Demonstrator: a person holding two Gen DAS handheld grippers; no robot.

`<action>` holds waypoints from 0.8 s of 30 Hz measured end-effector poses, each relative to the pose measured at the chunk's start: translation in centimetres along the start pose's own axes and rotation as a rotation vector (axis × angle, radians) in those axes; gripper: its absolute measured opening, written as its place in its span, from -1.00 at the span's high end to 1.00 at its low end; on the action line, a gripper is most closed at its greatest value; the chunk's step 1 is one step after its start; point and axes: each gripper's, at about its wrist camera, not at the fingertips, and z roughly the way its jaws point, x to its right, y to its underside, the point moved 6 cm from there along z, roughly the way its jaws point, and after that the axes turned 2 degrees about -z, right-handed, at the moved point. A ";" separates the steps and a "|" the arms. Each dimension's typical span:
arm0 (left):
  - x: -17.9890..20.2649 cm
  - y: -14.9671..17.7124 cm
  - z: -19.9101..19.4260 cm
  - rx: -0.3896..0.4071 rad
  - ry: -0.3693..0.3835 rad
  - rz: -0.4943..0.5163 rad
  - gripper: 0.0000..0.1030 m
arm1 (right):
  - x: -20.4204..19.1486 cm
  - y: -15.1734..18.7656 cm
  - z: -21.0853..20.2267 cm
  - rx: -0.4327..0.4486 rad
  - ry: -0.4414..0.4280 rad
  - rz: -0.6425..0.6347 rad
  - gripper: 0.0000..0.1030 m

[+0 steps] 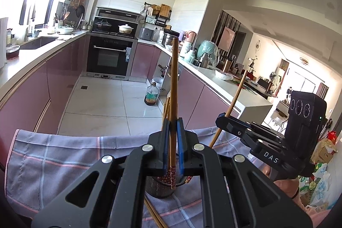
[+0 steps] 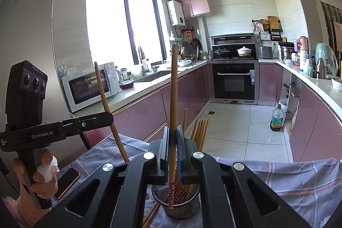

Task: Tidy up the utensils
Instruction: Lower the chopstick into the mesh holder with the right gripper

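My left gripper (image 1: 172, 125) is shut on one wooden chopstick (image 1: 174, 78) held upright, its red-patterned end down in the metal mesh holder (image 1: 158, 191). My right gripper (image 2: 173, 134) is shut on another upright chopstick (image 2: 173, 89), its patterned end inside the same holder (image 2: 181, 204), which holds several chopsticks (image 2: 201, 129). Each gripper also shows in the other's view: the right (image 1: 222, 118) and the left (image 2: 108, 115), each clamping its chopstick. Loose chopsticks (image 1: 154, 215) lie on the checked cloth (image 1: 64, 159) beside the holder.
A phone (image 2: 67, 183) lies on the cloth at the left. The cloth-covered table edge faces a tiled kitchen floor with an oil bottle (image 1: 151, 95). Pink cabinets and counters run along both sides, with a microwave (image 2: 89, 84) on the left counter.
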 end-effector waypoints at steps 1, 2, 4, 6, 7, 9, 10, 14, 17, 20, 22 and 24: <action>0.0 0.0 0.0 0.001 -0.001 0.000 0.85 | 0.1 0.0 0.0 0.001 0.000 0.002 0.90; 0.0 0.0 0.0 0.002 -0.001 0.000 0.85 | 0.1 -0.1 0.1 0.003 0.002 0.003 0.89; 0.0 0.0 0.0 0.001 -0.002 0.001 0.85 | 0.1 -0.2 0.2 0.006 0.002 0.005 0.90; 0.0 0.0 0.0 0.003 -0.001 0.002 0.85 | -0.1 -0.4 0.4 0.012 0.008 0.006 0.90; -0.1 0.0 0.0 0.003 -0.002 0.005 0.85 | -0.1 -0.4 0.5 0.011 0.009 0.006 0.90; -0.1 0.0 0.2 -0.003 -0.007 0.007 0.85 | 0.0 -0.5 0.7 0.010 0.014 0.009 0.90; -0.2 0.1 0.4 -0.008 -0.011 0.008 0.85 | 0.1 -0.4 0.9 0.006 0.015 0.010 0.90; -0.4 0.3 1.0 -0.024 -0.025 0.005 0.85 | 0.3 -0.2 1.4 -0.004 0.022 0.014 0.90; -0.3 0.4 1.5 -0.032 -0.032 0.002 0.85 | 0.4 0.0 1.7 -0.011 0.025 0.019 0.90; -0.3 0.4 1.9 -0.036 -0.030 0.001 0.85 | 0.5 0.2 2.0 -0.019 0.029 0.021 0.90; -0.3 0.5 2.2 -0.040 -0.032 0.003 0.85 | 0.5 0.3 2.2 -0.026 0.029 0.024 0.90; -0.3 0.5 2.5 -0.049 -0.039 0.006 0.85 | 0.5 0.4 2.5 -0.035 0.031 0.025 0.90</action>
